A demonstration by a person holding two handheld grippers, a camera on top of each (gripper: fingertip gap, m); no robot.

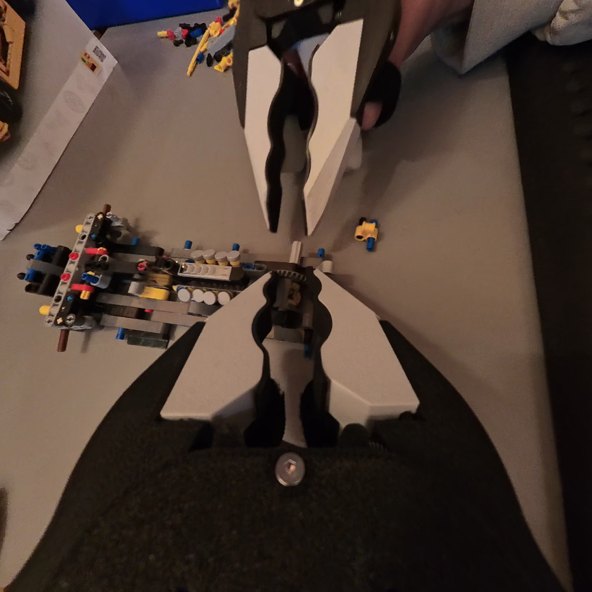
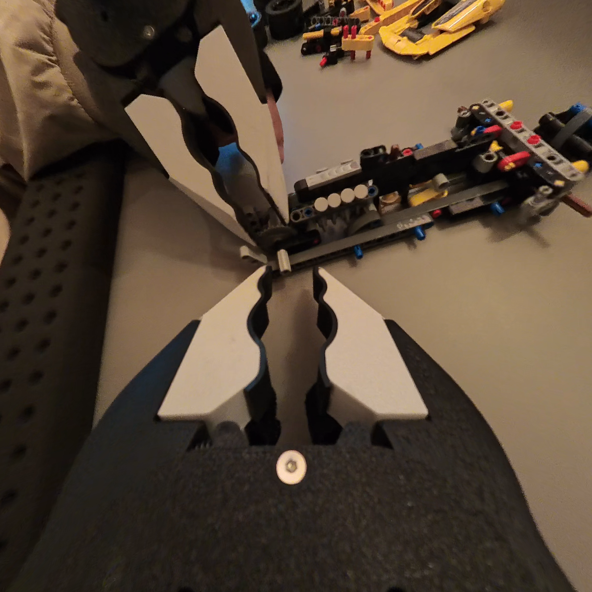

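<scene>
A long brick-built chassis [image 1: 144,288] of grey, black, red, blue and yellow pieces lies on the grey table [image 1: 176,144]. My left gripper [image 1: 293,275] is shut on its right end, around a dark gear. A short light-grey axle [image 1: 296,248] sticks out of that end. My right gripper [image 1: 291,230] comes in from the far side, open and empty, with its tips just short of the axle. In the right wrist view my right gripper [image 2: 291,269] faces the axle [image 2: 283,261], and my left gripper [image 2: 272,229] clamps the chassis [image 2: 432,179] from the upper left.
A small yellow piece with blue pins [image 1: 367,232] lies right of the axle. Loose pieces [image 1: 205,41], a paper strip [image 1: 61,118] and a blue bin [image 1: 144,9] sit at the back. Yellow body panels [image 2: 432,28] and a black tyre [image 2: 285,16] lie beyond. A dark perforated surface [image 2: 48,288] borders the table. Both grippers' tips are close together, under 4 cm apart.
</scene>
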